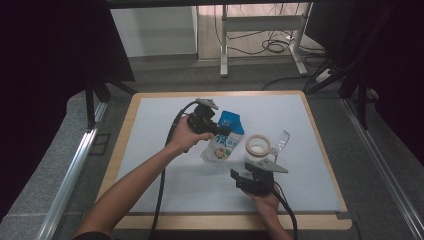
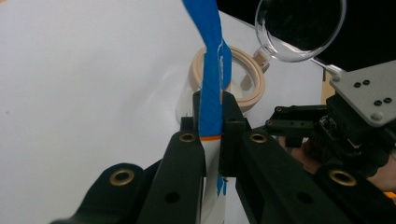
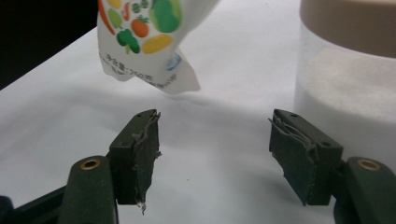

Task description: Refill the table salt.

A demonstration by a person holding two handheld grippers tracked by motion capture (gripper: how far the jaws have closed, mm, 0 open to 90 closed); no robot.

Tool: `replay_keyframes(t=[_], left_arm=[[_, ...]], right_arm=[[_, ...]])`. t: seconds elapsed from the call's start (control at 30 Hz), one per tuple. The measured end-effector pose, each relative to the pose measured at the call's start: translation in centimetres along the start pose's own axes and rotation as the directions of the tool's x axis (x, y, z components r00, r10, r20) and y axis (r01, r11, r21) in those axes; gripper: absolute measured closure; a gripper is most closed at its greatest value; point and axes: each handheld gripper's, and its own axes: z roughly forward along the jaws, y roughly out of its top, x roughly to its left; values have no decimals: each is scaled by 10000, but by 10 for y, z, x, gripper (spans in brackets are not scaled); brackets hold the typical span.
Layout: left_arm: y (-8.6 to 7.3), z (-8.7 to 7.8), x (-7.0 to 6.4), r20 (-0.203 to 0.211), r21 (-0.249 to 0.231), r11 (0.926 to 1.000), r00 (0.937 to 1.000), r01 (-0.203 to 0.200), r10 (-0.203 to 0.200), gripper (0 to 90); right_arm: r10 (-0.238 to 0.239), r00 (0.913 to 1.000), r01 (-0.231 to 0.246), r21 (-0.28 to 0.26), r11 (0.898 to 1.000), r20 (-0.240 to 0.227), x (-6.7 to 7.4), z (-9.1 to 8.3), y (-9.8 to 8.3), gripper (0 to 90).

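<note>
Item: one soft pouch, white with a blue top edge and printed vegetables on its lower face, hanging clear of the white table near its centre, lower end slanted toward the person; contents not visible. It is held by the left gripper, whose black jaws are clamped flat on the blue upper edge; in the left gripper view the blue strip rises between the two fingers, pressed on both sides. Item: one clear jar with a tan rim, standing upright on the table just to the right of the pouch, mouth open upward; whether anything lies inside cannot be told. In the right gripper view its frosted wall stands close ahead on the right. Item: one clear scoop or spoon, lying just beside the jar on its far right side, bowl appearing empty. Right gripper, held low near the table's front edge, jaws spread wide with nothing between the worn pads, bare table beneath them.
</note>
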Motion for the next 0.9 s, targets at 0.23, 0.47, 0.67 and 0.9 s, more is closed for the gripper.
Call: replay_keyframes(t=[0.23, 0.47, 0.67, 0.9], left_arm=[[-16, -16, 12, -312, -420, 9986, 9989, 332, -345, 894], [-27, -26, 19, -608, -639, 9970, 9971, 429, -468, 894], [-35, -38, 23, -992, -1002, 9940, 9936, 442, -541, 894], [-47, -53, 36, -1493, -1454, 9870, 9847, 679, -897, 894]], right_arm=[[83, 10000, -83, -49, 10000, -3, -2, 0, 1, 339], [107, 9999, -107, -41, 9999, -24, -2, 1, 1, 338], [114, 9999, -114, -44, 9999, -45, -2, 1, 1, 339], [92, 9999, -92, -30, 10000, -60, -2, 2, 1, 339]])
